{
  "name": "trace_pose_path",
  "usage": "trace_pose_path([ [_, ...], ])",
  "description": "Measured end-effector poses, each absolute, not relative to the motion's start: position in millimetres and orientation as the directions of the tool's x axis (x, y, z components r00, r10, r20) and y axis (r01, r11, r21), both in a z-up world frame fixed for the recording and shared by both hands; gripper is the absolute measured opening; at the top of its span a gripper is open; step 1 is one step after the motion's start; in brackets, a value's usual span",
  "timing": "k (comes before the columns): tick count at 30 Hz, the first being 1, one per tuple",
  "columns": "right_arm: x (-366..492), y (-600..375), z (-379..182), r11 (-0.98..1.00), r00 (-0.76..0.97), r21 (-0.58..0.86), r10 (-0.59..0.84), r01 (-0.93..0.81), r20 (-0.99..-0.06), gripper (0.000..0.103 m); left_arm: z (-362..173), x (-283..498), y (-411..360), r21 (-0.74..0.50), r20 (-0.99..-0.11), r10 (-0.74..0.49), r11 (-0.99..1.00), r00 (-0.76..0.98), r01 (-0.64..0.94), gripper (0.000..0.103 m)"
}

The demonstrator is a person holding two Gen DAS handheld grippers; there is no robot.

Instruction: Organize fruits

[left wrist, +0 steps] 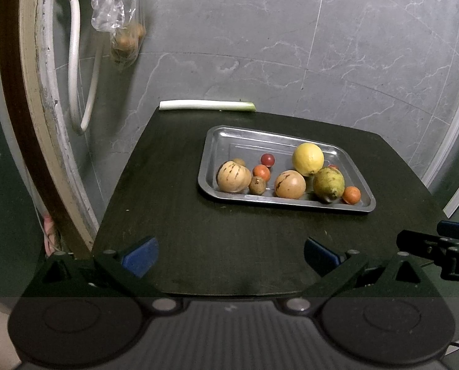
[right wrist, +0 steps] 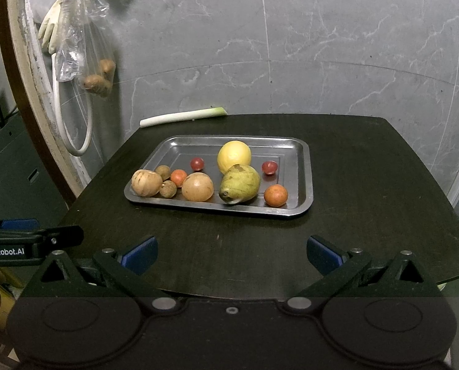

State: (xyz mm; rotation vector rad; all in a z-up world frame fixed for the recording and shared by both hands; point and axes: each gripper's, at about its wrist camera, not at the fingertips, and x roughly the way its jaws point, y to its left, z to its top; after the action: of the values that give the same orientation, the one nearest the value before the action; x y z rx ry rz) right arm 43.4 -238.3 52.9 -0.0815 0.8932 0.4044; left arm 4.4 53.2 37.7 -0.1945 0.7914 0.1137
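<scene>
A steel tray (left wrist: 229, 135) (right wrist: 300, 154) sits on a dark table (left wrist: 174, 215) (right wrist: 368, 200). It holds a yellow lemon (left wrist: 308, 158) (right wrist: 233, 156), a green pear (left wrist: 328, 184) (right wrist: 240, 184), a striped beige melon (left wrist: 233, 176) (right wrist: 146, 182), a round tan fruit (left wrist: 290, 184) (right wrist: 197, 187), small orange fruits (left wrist: 351, 195) (right wrist: 275, 195), red ones (left wrist: 267, 159) (right wrist: 269, 167) and brown longans (left wrist: 257, 185) (right wrist: 168, 189). My left gripper (left wrist: 231, 254) is open and empty, near the table's front edge. My right gripper (right wrist: 232, 254) is open and empty, in front of the tray.
A leek stalk (left wrist: 207, 105) (right wrist: 183, 116) lies at the table's back edge against the grey marble wall. A plastic bag of brown tubers (left wrist: 123, 30) (right wrist: 97, 77) and rubber gloves (right wrist: 52, 27) hang at left beside a white hose (left wrist: 75, 77).
</scene>
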Motion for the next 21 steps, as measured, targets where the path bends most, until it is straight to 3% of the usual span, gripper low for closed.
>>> trace_pose_path([
  [21, 46.5, -236.2, 50.0, 0.923, 0.551, 0.101, 0.306, -0.371, -0.777, 0.102, 35.2, 2.9, 54.4, -0.13, -0.718, 0.029, 0.976, 0.695, -0.176, 0.102],
])
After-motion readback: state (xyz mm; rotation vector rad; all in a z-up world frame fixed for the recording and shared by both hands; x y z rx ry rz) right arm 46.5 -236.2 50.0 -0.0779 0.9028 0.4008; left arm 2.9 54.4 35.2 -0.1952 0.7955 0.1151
